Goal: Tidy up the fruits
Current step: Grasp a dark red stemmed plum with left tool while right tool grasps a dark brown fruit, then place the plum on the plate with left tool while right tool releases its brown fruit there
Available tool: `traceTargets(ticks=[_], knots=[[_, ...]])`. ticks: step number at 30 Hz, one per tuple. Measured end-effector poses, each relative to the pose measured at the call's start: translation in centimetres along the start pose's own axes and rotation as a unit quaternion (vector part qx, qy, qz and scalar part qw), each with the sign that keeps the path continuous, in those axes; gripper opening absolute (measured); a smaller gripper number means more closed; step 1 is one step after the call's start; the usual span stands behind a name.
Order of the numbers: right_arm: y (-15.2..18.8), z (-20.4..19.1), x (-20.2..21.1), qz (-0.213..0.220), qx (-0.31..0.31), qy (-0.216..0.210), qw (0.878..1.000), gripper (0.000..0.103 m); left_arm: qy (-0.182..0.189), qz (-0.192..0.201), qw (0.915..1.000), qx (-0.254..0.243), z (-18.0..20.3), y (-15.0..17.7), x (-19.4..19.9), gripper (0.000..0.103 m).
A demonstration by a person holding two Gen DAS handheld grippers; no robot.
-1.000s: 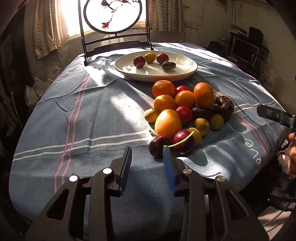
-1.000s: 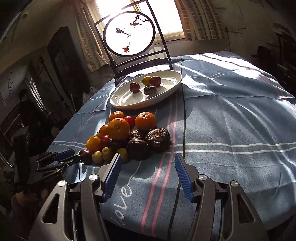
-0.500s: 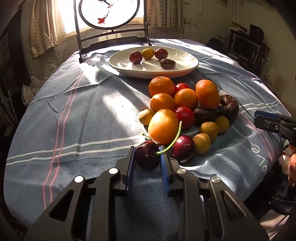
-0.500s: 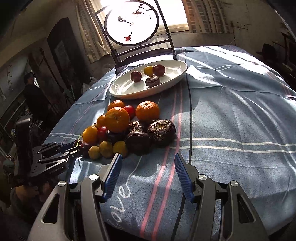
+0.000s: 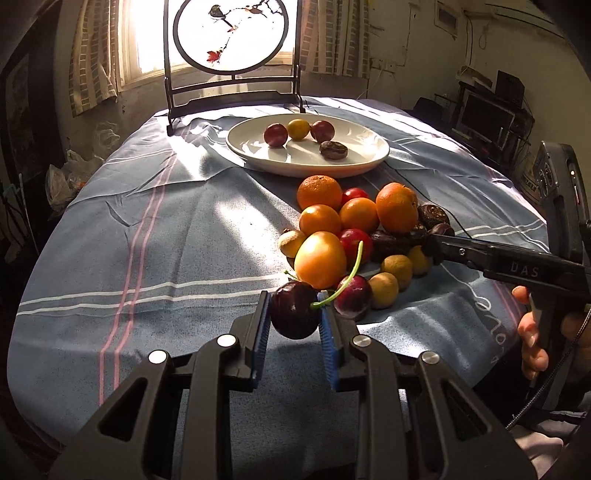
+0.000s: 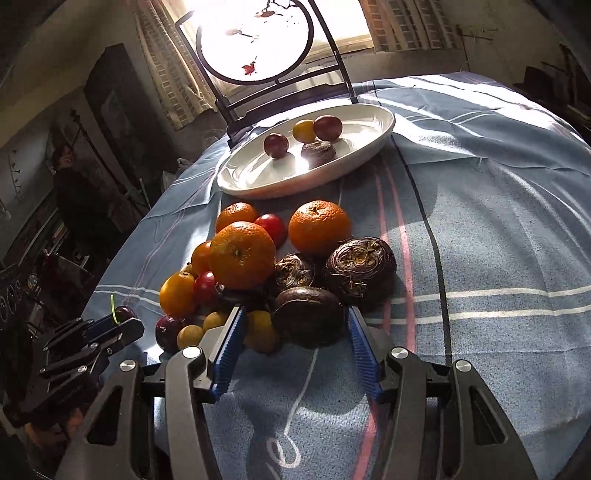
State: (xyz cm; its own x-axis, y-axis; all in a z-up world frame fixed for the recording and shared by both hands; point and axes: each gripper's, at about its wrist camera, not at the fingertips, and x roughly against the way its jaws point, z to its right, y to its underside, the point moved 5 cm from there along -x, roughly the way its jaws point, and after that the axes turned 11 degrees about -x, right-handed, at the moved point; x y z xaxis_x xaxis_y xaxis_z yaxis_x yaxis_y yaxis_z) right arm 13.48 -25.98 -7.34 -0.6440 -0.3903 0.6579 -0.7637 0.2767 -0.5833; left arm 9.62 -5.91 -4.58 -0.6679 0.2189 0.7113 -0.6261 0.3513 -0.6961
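Observation:
My left gripper (image 5: 293, 312) is shut on a dark cherry (image 5: 295, 314) with a green stem, at the near edge of the fruit pile (image 5: 354, 229). The pile holds oranges, red and yellow small fruits and dark wrinkled fruits. A white plate (image 5: 306, 166) behind it holds several small fruits. My right gripper (image 6: 295, 325) is open, its blue pads either side of a dark wrinkled fruit (image 6: 308, 315) at the pile's front. The left gripper with the cherry (image 6: 123, 314) shows at the left of the right wrist view.
A round table under a blue striped cloth (image 5: 147, 240) carries everything. A dark chair with a round painted panel (image 5: 231, 35) stands behind the plate. A person (image 6: 68, 177) stands far left in the room. Shelves with electronics (image 5: 487, 114) are at right.
My left gripper moved forward and closed on the dark cherry. My right gripper moved forward to the pile, its open jaws now around a dark wrinkled fruit.

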Motion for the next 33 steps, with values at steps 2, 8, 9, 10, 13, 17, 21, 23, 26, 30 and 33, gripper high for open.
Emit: traceTargets(ticks=[2, 8, 9, 10, 13, 17, 21, 23, 26, 30, 33], knots=[[-0.1, 0.1, 0.0, 0.004, -0.005, -0.002, 1.000, 0.049, 0.002, 0.000, 1.0000, 0.003, 0.0, 0.1, -0.1, 0.024], [0.4, 0.0, 1.3, 0.009, 0.000, -0.015, 1.000, 0.039, 0.001, 0.008, 0.9999, 0.010, -0.5, 0.1, 0.5, 0.024], [0.5, -0.1, 1.7, 0.011, 0.003, -0.021, 1.000, 0.039, 0.001, 0.011, 0.9999, 0.012, -0.5, 0.0, 0.6, 0.024], [0.6, -0.2, 2.1, 0.013, 0.005, -0.025, 1.000, 0.039, 0.002, 0.015, 0.9998, 0.013, -0.5, -0.1, 0.9, 0.024], [0.3, -0.2, 3.5, 0.025, 0.008, -0.041, 0.999, 0.039, 0.004, 0.026, 0.9996, 0.014, -0.4, -0.4, 1.6, 0.024], [-0.2, 0.4, 4.9, 0.037, 0.002, -0.051, 0.998, 0.039, 0.006, 0.041, 0.9991, 0.013, -0.1, -1.0, 2.3, 0.024], [-1.3, 1.4, 5.2, 0.043, -0.010, -0.051, 0.998, 0.039, 0.009, 0.046, 0.9988, 0.011, 0.0, -1.9, 2.0, 0.024], [-2.6, 1.6, 5.3, 0.048, -0.014, -0.054, 0.997, 0.039, 0.010, 0.047, 0.9988, 0.007, 0.0, -2.9, 1.6, 0.024], [-5.2, 1.3, 5.4, 0.058, -0.015, -0.059, 0.996, 0.039, 0.008, 0.056, 0.9984, 0.000, -0.3, -5.1, 0.9, 0.024], [-9.3, 0.5, 3.7, 0.051, -0.019, -0.067, 0.996, 0.039, 0.007, 0.057, 0.9983, -0.009, -0.9, -9.0, -1.4, 0.024], [-11.7, 0.3, 1.0, 0.035, -0.029, -0.060, 0.997, 0.039, 0.018, 0.051, 0.9985, -0.008, -1.1, -11.8, -3.9, 0.024]])
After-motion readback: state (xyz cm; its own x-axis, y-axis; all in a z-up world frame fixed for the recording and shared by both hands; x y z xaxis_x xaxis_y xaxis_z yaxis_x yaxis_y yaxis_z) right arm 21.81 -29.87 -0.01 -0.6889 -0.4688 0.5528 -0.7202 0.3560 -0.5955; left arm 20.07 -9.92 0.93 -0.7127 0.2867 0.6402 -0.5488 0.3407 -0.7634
